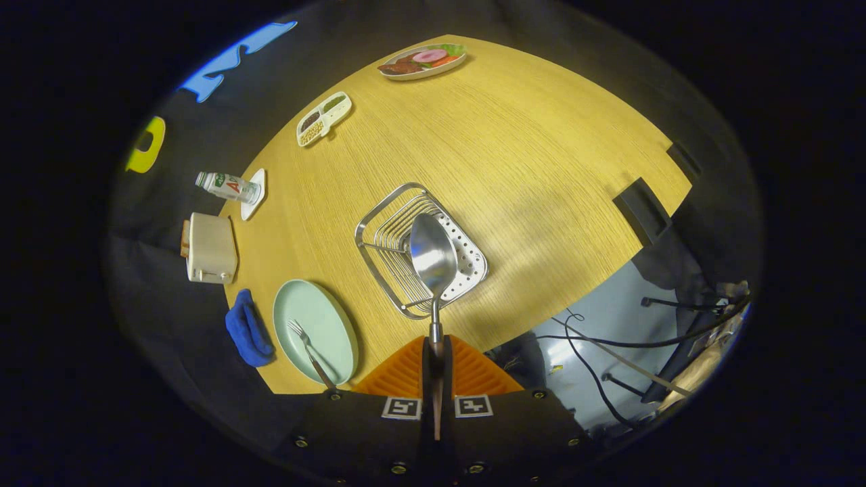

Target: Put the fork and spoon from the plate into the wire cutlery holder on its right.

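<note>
Your tongs (pixel 434 352) are clamped on one shiny steel spoon (pixel 433 260), bowl over one wire cutlery holder (pixel 389 233) just ahead. One metal fork (pixel 308 348) lies on one pale green plate (pixel 325 318), left of tongs.

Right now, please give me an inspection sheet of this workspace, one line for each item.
Surface: wooden table, lit.
Job's things: spoon held over the wire holder; fork lies on the green plate.
Clutter: blue cloth, toaster, bottle, divided dish, food plate.
Gripper: shut on the spoon's handle.
Cables: black cables on the floor beside the table.
Surroundings: dark booth wall.
</note>
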{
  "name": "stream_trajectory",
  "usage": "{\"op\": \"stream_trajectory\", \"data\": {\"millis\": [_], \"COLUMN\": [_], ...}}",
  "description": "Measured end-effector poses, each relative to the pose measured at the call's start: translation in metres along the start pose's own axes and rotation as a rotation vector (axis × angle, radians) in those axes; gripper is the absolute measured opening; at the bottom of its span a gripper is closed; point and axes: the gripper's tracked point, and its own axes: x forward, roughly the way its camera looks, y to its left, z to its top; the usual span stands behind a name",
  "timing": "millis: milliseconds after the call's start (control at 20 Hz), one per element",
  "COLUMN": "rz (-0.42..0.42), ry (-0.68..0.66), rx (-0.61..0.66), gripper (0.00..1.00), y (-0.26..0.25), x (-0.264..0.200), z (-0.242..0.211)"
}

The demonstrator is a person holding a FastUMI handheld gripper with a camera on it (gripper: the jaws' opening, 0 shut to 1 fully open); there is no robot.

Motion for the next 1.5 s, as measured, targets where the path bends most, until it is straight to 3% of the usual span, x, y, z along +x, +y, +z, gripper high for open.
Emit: {"op": "stream_trajectory", "data": {"millis": [350,400,450,500,550,650,800,850,950,1200,1500], "rz": [-0.003,0.003,-0.021,-0.032,-0.043,-0.050,-0.051,-0.058,-0.030,0.027,-0.029], "ry": [-0.057,-0.072,-0.090,-0.111,-0.127,-0.161,-0.221,-0.252,-0.346,-0.755,-1.306], "rx": [-0.009,-0.015,-0.023,-0.032,-0.039,-0.046,-0.061,-0.072,-0.090,-0.197,-0.434], "gripper": [0.09,0.15,0.46,0.48,0.58,0.87,0.87,0.94,0.96,0.96,0.98], "y": [0.008,0.009,0.005,0.003,-0.001,0.002,0.004,0.005,0.015,0.054,0.092], "x": [-0.009,-0.011,-0.012,-0.013,-0.019,-0.022,-0.028,-0.031,-0.044,-0.103,-0.189], "z": [0.025,0.026,0.030,0.030,0.033,0.037,0.043,0.048,0.064,0.118,0.147]}}
